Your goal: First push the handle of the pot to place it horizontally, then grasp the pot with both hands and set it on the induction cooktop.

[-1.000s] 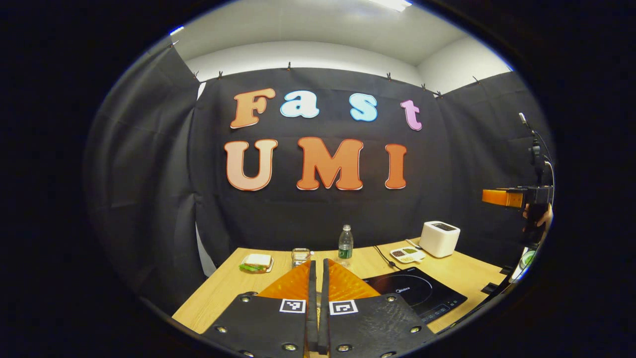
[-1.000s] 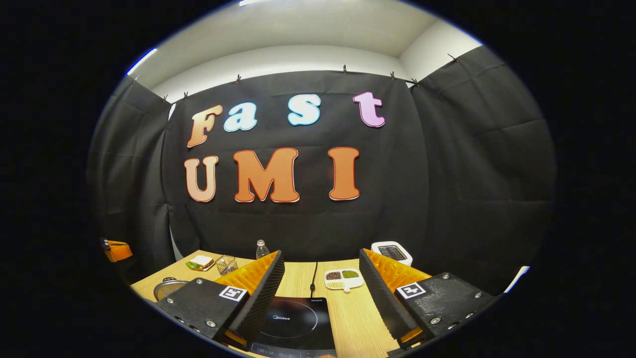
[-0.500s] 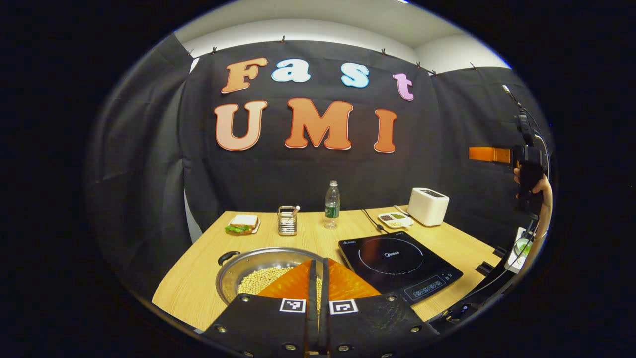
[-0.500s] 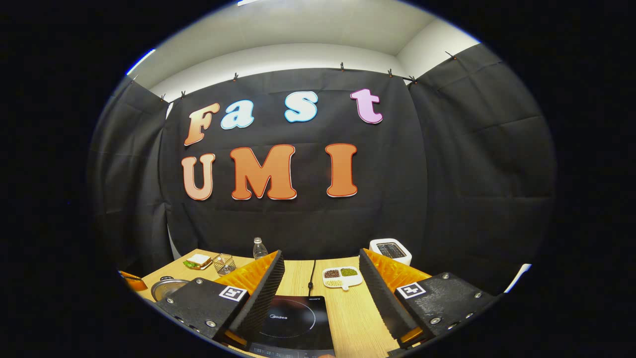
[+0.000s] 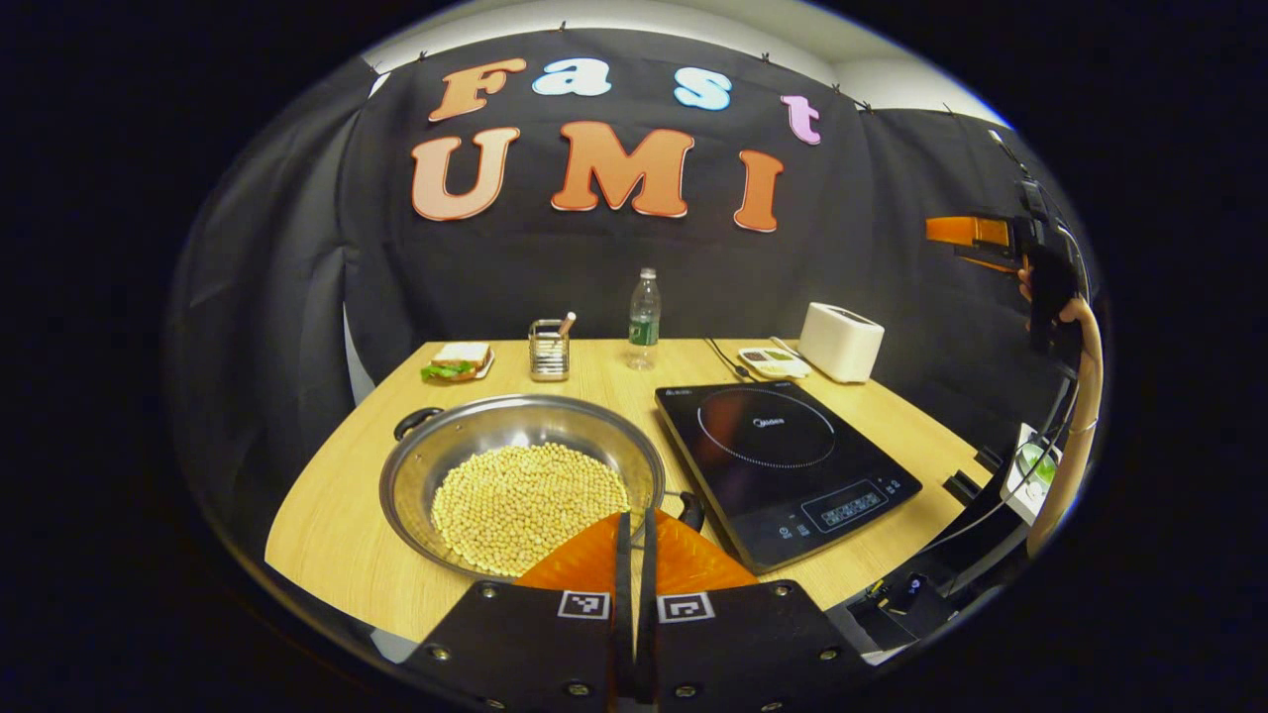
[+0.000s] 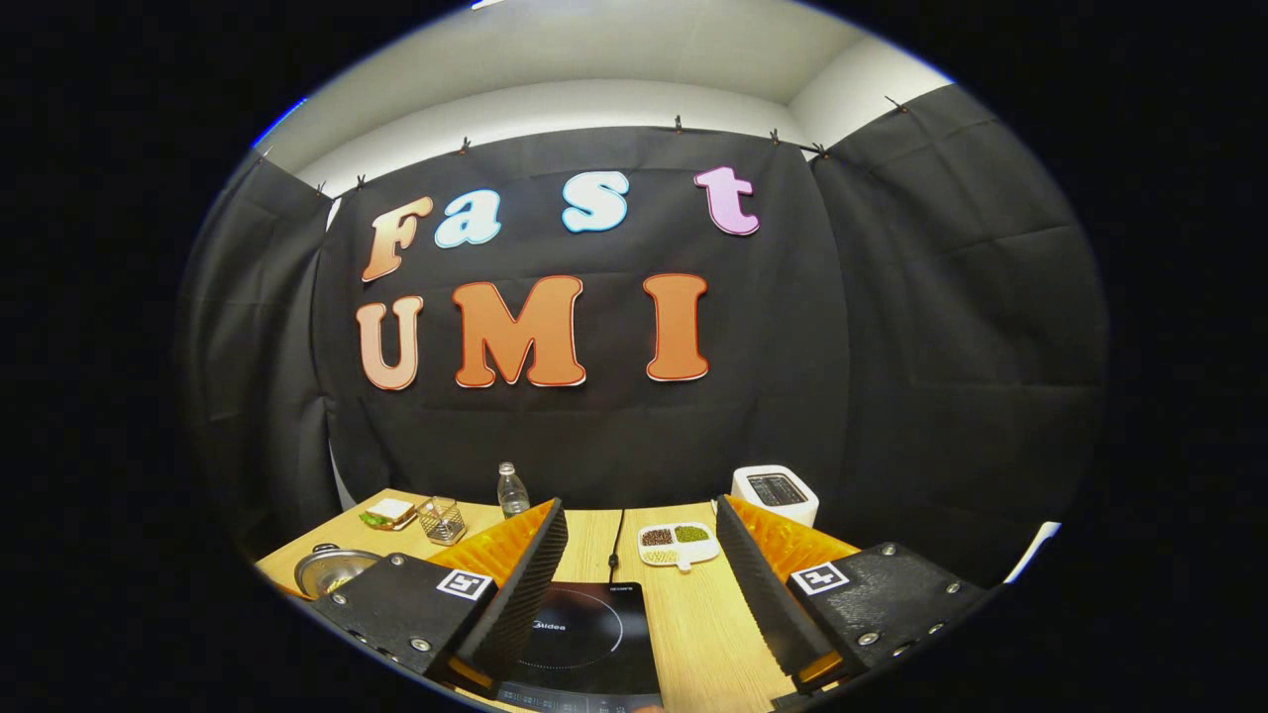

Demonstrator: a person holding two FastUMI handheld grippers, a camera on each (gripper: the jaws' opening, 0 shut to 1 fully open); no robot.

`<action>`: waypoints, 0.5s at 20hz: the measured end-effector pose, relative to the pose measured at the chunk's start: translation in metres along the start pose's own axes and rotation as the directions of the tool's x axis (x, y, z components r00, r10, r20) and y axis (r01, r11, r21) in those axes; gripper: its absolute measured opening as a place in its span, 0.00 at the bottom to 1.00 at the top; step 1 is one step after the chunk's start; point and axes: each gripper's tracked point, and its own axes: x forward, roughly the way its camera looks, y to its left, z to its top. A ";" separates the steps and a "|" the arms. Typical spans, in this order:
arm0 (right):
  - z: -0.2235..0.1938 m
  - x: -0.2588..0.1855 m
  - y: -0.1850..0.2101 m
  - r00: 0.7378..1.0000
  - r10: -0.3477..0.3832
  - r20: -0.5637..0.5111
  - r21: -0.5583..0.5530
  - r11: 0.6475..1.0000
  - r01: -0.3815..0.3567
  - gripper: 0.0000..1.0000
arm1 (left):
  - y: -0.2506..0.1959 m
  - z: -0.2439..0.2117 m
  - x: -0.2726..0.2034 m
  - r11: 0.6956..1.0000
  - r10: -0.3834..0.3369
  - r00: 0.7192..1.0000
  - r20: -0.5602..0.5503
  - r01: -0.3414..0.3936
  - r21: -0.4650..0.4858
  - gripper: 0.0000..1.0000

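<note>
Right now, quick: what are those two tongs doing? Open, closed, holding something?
Left tongs: closed, empty, above the near edge of the pot.
Right tongs: open, empty, above the cooktop.

Shiny metal pot [image 5: 515,436], glossy black cooktop [image 5: 783,465], wood table [image 5: 327,535].

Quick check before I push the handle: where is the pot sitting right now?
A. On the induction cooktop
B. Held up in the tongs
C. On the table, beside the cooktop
C: the pot of beans rests on the table, left of the bare induction cooktop.
</note>
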 end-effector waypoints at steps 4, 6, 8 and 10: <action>-0.006 0.002 -0.004 1.000 -0.005 -0.014 -0.004 1.000 0.005 0.91 | -0.001 -0.034 0.004 1.000 -0.001 0.998 -0.067 -0.001 -0.025 0.03; -0.009 0.004 -0.004 1.000 -0.002 -0.019 0.000 1.000 0.002 0.94 | -0.003 -0.050 0.006 1.000 -0.003 0.995 -0.099 0.001 -0.028 0.03; -0.013 0.005 -0.002 1.000 0.003 -0.025 -0.002 1.000 -0.003 0.94 | -0.002 -0.062 0.009 0.999 -0.009 0.992 -0.127 0.004 -0.038 0.03; -0.016 0.007 -0.001 1.000 0.004 -0.031 -0.012 1.000 -0.004 0.94 | -0.003 -0.070 0.015 0.999 -0.013 0.989 -0.150 0.005 -0.050 0.02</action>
